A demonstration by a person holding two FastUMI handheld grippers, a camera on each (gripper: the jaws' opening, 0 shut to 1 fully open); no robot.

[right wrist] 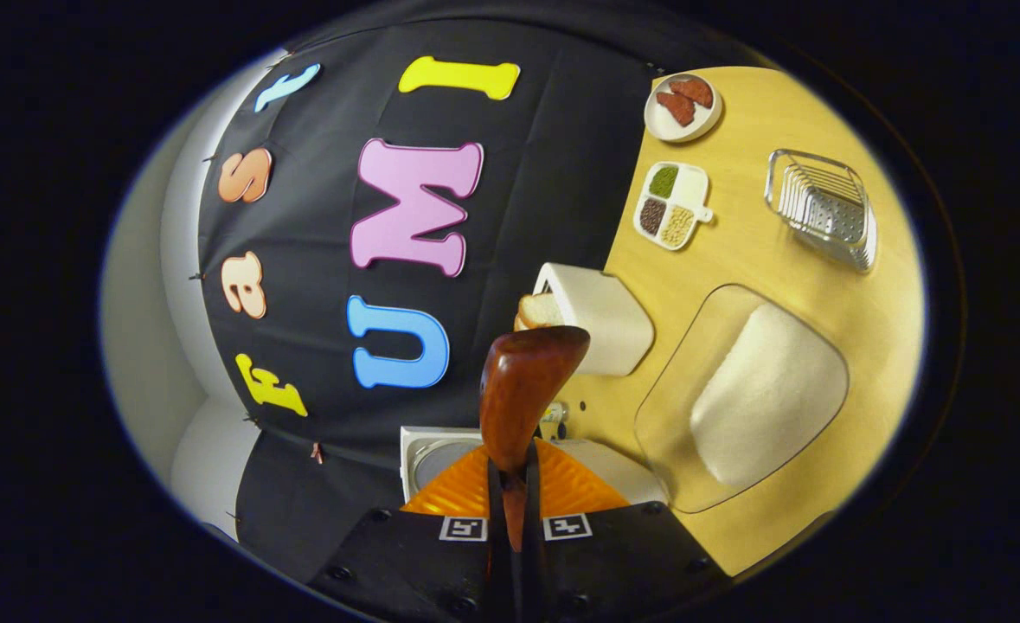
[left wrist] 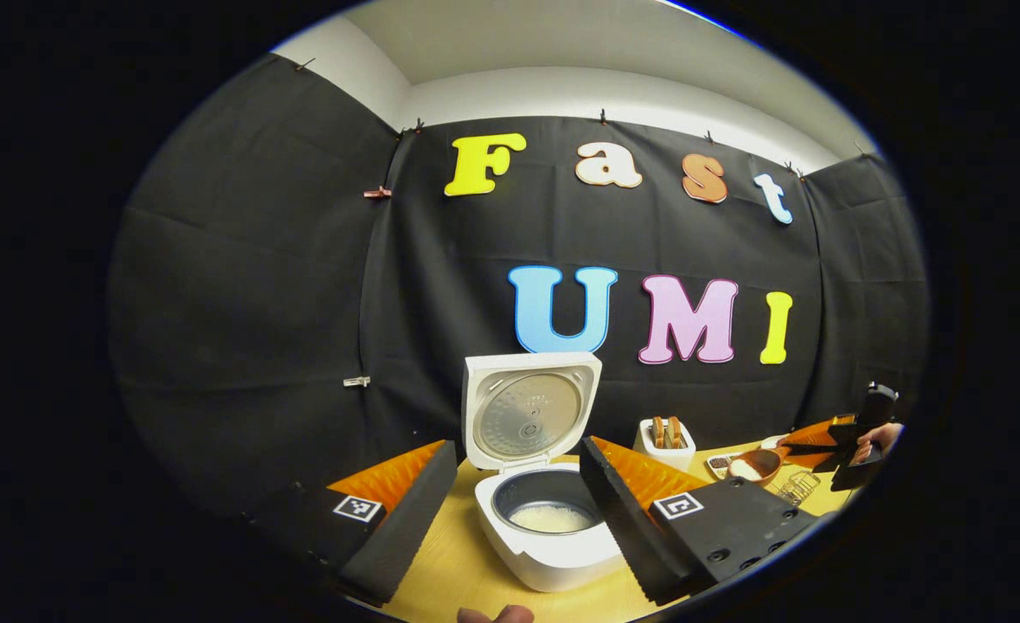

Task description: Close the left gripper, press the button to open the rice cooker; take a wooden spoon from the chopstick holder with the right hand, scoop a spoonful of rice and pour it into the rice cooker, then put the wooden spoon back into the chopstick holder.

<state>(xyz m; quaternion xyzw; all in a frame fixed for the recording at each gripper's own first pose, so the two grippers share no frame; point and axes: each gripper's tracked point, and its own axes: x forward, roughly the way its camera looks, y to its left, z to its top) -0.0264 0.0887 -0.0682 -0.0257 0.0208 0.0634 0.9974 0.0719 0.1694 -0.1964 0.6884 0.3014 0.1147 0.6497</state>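
A light wooden tabletop (left wrist: 449, 562) stands before a black cloth wall. At its left the left gripper (left wrist: 518, 506) hangs with both fingers spread wide, holding nothing. Between them sits the white rice cooker (left wrist: 548, 536), lid upright, white rice in its pot. Right of it is a white toaster-shaped chopstick holder (left wrist: 665, 441). Far right, the right gripper (right wrist: 510, 510) is clamped on the handle of a brown wooden spoon (right wrist: 527, 381), carrying rice in the left gripper view. A clear tray of white rice (right wrist: 765, 394) lies near the spoon.
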